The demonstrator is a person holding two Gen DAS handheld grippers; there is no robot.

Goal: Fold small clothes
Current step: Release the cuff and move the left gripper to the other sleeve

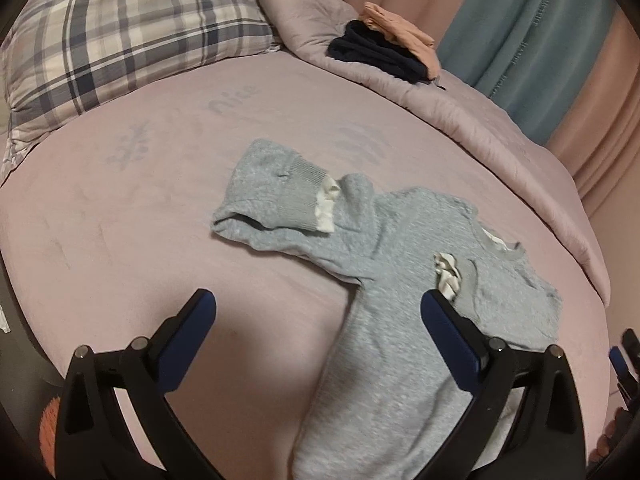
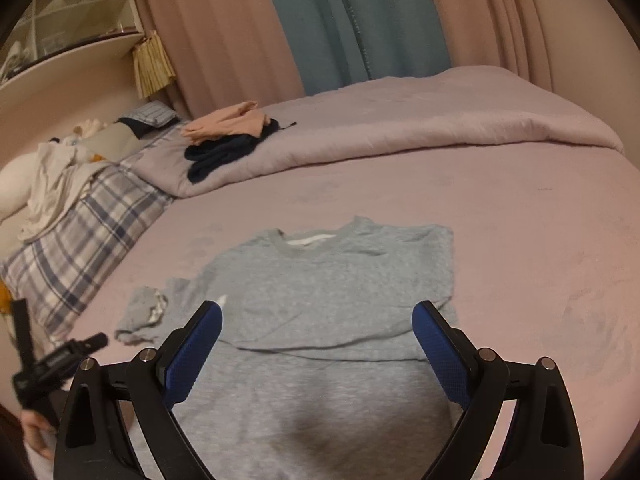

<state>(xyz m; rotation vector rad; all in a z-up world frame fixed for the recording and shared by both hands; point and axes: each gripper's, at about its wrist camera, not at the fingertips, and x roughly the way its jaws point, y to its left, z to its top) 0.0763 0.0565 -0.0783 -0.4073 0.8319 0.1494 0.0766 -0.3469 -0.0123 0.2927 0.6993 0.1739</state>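
the grey-blue sweater (image 2: 320, 280) lies face up in the middle of the bed (image 2: 520, 240), neckline toward the rolled quilt (image 2: 400, 136), hem toward me. its right side looks already turned in, a straight edge running down from the shoulder. the other sleeve (image 1: 272, 200) sprawls out toward the plaid pillow (image 1: 120, 40), its ribbed cuff doubled back on itself with a white lining showing.

my left claw (image 1: 320, 324) hangs above that sleeve's root with nothing between its fingers, spread as wide as it goes. my right claw (image 2: 316, 332) hovers over the chest, also wide and empty, touching no cloth that i can see.

i judge the step in hand is to bring that loose sleeve in across the body. to do it well i would pinch near the cuff, only the sleeve's own layers, lift just enough to clear the bed, and lay it flat and straight so the side edge matches the other. my right claw could pin the chest so the body does not drag.

on the quilt beyond sit a peach garment (image 2: 228, 122) and a dark one (image 2: 224, 152), well apart from my work.
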